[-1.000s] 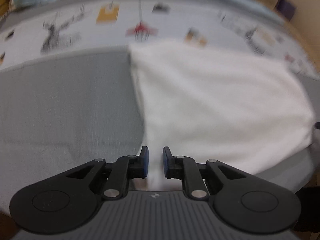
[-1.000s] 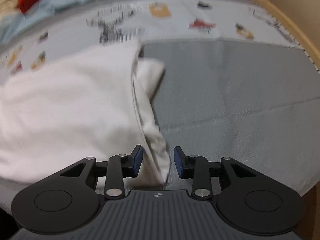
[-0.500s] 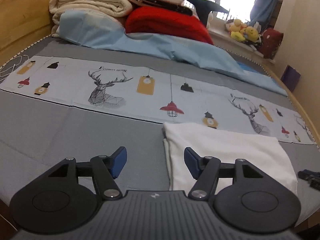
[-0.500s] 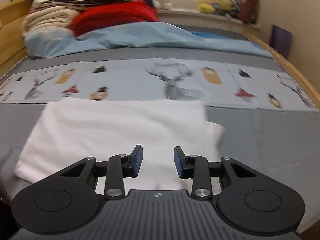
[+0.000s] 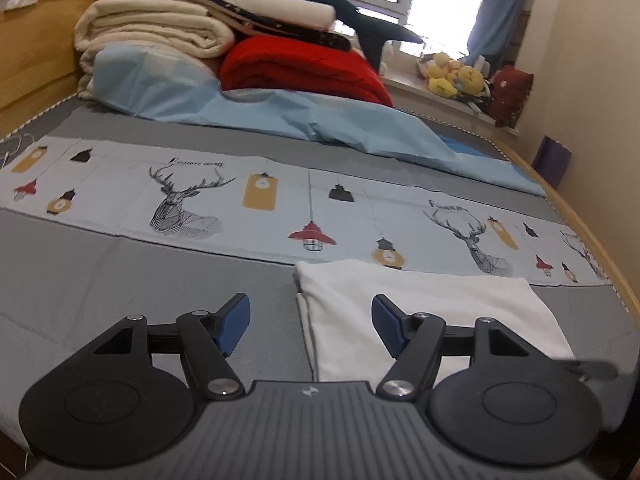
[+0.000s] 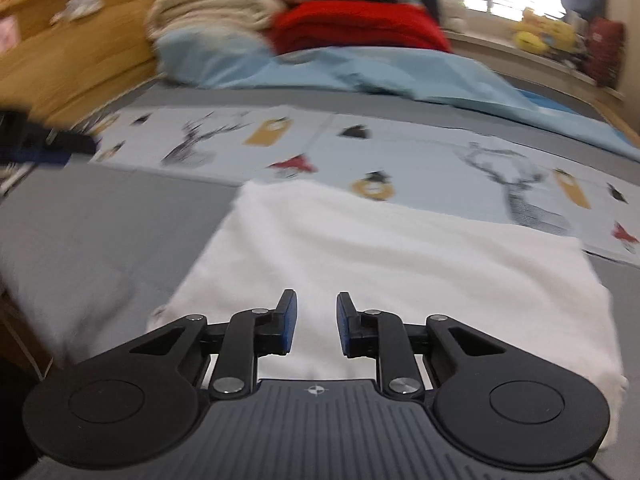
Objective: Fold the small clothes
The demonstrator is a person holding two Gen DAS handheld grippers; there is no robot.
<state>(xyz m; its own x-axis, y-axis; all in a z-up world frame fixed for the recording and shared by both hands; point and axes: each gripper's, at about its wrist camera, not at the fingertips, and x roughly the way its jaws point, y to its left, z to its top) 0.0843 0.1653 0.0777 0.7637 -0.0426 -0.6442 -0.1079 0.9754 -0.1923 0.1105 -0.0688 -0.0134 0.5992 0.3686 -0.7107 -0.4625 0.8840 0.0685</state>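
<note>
A white folded garment (image 5: 420, 304) lies flat on the grey bed cover (image 5: 120, 280); it also shows in the right wrist view (image 6: 400, 264). My left gripper (image 5: 310, 322) is open wide and empty, held above the garment's left edge. My right gripper (image 6: 316, 322) is open with a narrower gap and empty, above the garment's near edge. The other gripper's tip shows at the right edge of the left wrist view (image 5: 596, 368) and at the left edge of the right wrist view (image 6: 40, 144).
A printed strip with deer and lamps (image 5: 192, 204) crosses the bed behind the garment. Further back lie a light blue sheet (image 5: 320, 120), a red blanket (image 5: 304, 68) and stacked cream bedding (image 5: 160, 28). A wooden bed frame (image 5: 36, 80) runs along the left.
Both grippers have let go of the garment and lifted back from it. The left jaws have opened wide. The right view has swung left over the garment.
</note>
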